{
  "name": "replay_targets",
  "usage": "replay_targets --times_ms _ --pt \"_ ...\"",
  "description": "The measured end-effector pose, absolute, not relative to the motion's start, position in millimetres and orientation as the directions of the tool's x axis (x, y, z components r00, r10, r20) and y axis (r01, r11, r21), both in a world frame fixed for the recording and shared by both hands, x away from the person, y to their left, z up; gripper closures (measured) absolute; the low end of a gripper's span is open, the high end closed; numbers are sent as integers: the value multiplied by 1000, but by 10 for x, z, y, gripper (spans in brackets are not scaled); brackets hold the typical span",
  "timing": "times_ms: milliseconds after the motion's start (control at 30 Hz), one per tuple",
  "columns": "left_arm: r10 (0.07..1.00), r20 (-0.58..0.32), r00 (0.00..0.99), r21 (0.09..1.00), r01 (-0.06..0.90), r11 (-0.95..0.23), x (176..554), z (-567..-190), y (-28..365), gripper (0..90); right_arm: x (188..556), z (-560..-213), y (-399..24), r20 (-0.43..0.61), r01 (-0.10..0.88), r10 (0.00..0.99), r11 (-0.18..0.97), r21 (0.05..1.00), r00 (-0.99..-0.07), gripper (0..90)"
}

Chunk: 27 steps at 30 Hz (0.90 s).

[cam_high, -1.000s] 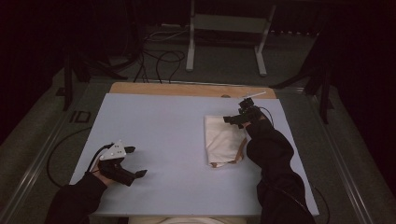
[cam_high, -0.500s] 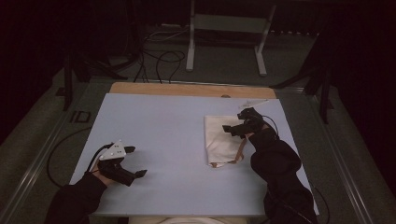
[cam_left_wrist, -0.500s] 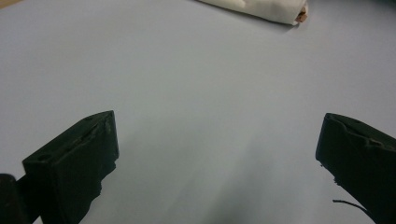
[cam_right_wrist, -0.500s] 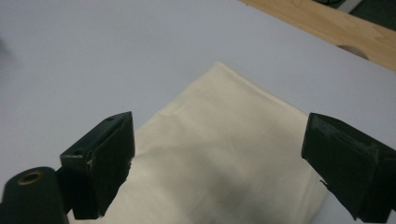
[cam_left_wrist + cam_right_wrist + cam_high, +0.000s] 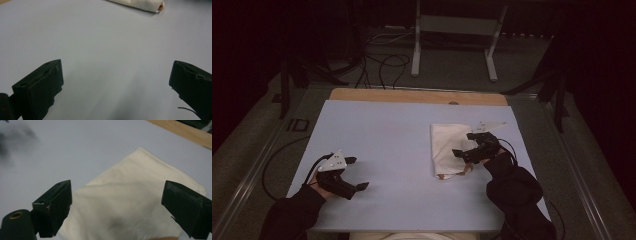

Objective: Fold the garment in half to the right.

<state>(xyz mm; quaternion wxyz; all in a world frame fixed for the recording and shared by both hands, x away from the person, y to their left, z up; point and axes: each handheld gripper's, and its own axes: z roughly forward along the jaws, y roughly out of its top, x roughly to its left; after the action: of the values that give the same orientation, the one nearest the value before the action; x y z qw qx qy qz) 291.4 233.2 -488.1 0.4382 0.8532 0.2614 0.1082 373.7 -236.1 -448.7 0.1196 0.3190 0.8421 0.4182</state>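
Folded cream cloth point(image 5: 452, 149), lying flat on the pale blue bench point(image 5: 382, 130), right of centre in the high view. Right hand-held gripper point(image 5: 468, 145) over the cloth's right edge, jaws spread wide and empty; in the right gripper view the cloth point(image 5: 135, 205) spans the gap between them. Left hand-held gripper point(image 5: 356, 173) at lower left of the high view, well apart from the cloth, jaws wide over bare bench surface point(image 5: 110, 57). A brown tag shows at the cloth's near corner point(image 5: 160, 8).
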Motion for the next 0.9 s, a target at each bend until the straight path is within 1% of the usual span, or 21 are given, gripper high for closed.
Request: replay_targets --times_ms 233,367,433,567,900 --pt "539 -44 841 803 351 -482 2915 -4883 2326 2 3541 -4576 -2464 72 432 641 425 795 -764 97" --pt "538 -42 842 800 351 -486 2911 -4885 2321 2 3454 -4632 -2486 57 427 647 431 795 -761 97" --pt "534 -42 844 801 348 -487 2908 -4882 2325 2 3353 -4677 -2522 26 398 644 440 805 -765 97" --pt "534 -44 845 801 349 -486 2906 -4884 2327 2 3238 -4771 -2556 55 417 647 421 806 -760 97" --pt "531 -46 846 801 349 -487 2907 -4888 2331 2 2996 -4970 -2627 61 433 671 403 806 -739 92"
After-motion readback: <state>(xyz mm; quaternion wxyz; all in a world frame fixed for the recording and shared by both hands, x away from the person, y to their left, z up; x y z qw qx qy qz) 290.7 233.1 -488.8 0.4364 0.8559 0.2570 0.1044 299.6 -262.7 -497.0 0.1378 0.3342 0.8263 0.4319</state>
